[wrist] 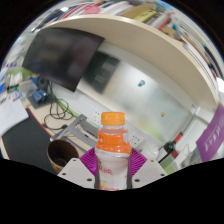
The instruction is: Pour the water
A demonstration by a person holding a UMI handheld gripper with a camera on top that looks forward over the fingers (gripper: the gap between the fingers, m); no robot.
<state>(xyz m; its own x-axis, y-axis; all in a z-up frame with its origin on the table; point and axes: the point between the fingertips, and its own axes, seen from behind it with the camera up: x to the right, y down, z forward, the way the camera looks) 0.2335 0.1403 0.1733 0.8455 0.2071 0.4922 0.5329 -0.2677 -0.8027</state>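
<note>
Gripper view, lower centre of the frame: the gripper (111,172) has its two fingers closed on a bottle (112,160), the purple pads (88,162) pressing its sides just below the shoulder, so the bottle stands upright between them and fills the bottom middle of the picture. It is a clear plastic bottle with an orange cap (113,119), an orange band beneath it and a pale label lower down; the cap appears to be on, which I judge would have to come off before any water can be poured. By its look the bottle is light and thin-walled — it would likely give under a hard squeeze and its smooth skin could slip when tilted, so the firmer upper body near the shoulder, where the pads sit now, seems the sensible place to hold. How full it is cannot be told. Just behind it, at lower left, a dark round container (62,152) sits on the white table (140,95), perhaps the vessel to fill, though that is a guess. Farther back at left lie cables (58,108) and small clutter. Beyond, in the upper left, a dark monitor (62,55) leans over the table — and shelves with colourful items curve across the top of the frame.
</note>
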